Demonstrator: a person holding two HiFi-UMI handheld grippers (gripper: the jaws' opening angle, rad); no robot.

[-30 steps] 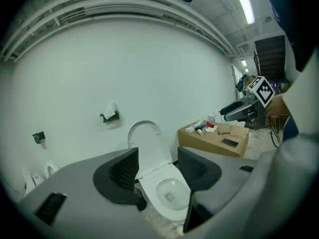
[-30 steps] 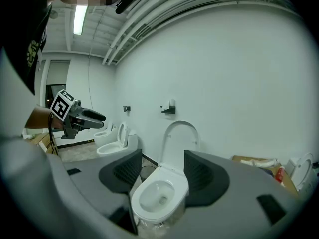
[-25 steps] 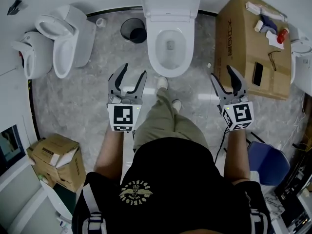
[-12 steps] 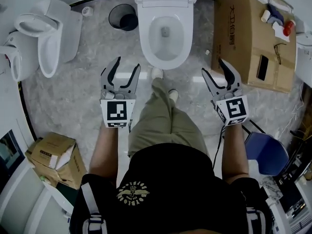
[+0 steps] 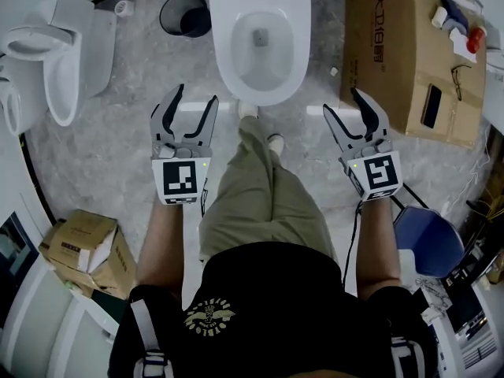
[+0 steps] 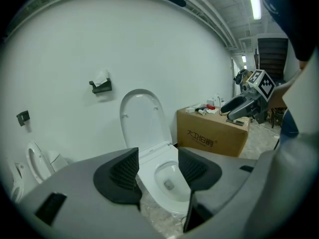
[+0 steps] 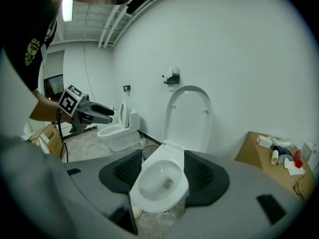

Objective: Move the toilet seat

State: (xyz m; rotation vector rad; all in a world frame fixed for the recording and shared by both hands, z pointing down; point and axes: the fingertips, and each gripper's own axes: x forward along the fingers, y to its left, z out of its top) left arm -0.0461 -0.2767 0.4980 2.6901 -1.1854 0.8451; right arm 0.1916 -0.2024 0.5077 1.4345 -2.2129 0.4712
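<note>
**Q:** so where's the seat compared to your grippers?

**A:** The toilet seat (image 6: 141,117) is flipped up, standing upright at the back of the toilet (image 5: 260,46), against the wall (image 6: 75,44). My left gripper (image 5: 194,94) hangs just off the toilet's front left, jaws spread wide, nothing in them. My right gripper (image 5: 342,101) is off the toilet's front right, between it and the cardboard box (image 5: 394,53). It's wide open and empty too. Neither touches the toilet, and the seat is well beyond both sets of fingers.

**Q:** anything showing between the jaws?

**A:** Just the open bowl (image 7: 160,180) through each gap, with the seat rising behind it.
</note>
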